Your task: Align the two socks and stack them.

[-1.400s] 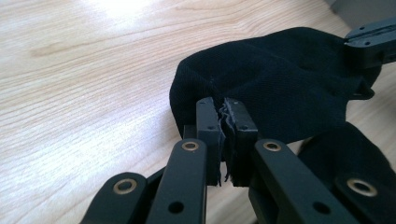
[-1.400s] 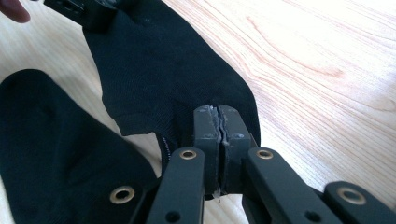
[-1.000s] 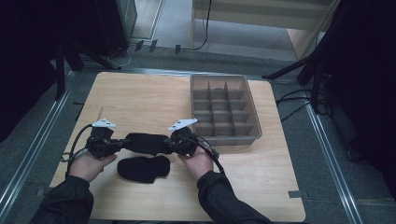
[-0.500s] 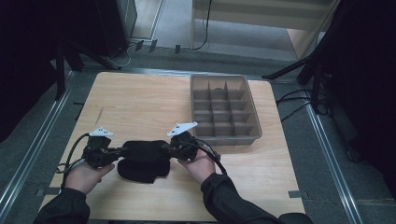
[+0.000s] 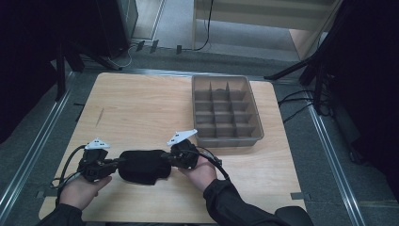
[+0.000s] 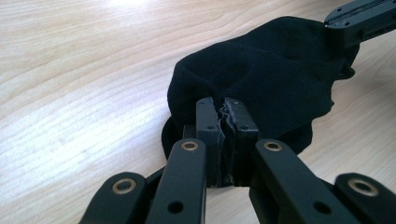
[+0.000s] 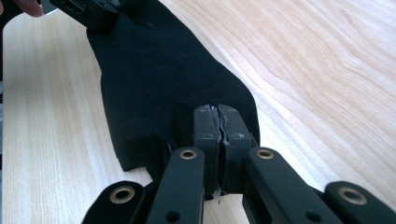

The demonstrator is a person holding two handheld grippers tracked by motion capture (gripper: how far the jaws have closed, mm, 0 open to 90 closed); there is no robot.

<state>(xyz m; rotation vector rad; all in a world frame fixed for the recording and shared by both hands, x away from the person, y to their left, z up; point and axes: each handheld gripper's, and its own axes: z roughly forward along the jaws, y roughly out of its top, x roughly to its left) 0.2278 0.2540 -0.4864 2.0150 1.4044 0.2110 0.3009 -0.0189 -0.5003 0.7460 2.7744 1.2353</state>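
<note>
Left gripper (image 5: 114, 164) is clamping one end of the black cloth (image 5: 143, 165), jaws pressed together with a thin fold of fabric pinched between the pads. Right gripper (image 5: 169, 156) is doing the same on the opposite end, jaws together on the cloth edge. The cloth is sitting between the two grippers, bunched, with its lower part resting on the wooden surface (image 5: 141, 108).

In the left gripper view the cloth (image 6: 261, 88) is spreading away ahead of the pads (image 6: 206, 122), and the right gripper (image 6: 360, 18) is coming in at the far top corner, cut off by the frame. How much fabric is inside the pinch is hidden by the jaws themselves.

In the right gripper view the cloth (image 7: 159, 79) is running from the pads (image 7: 205, 126) up toward the left gripper (image 7: 91, 11) at the far end, mostly cropped out. A fingertip is just showing beside it at the frame edge.

Hard to make out what the cloth is: folds and seams are lost in the black, so I cannot tell if it is one piece or two layered. In the high view it is hiding both gripper tips.

The grey divided tray (image 5: 228, 110) is standing well beyond the right gripper, apart from both. Both forearms are cut off at the bottom edge.
</note>
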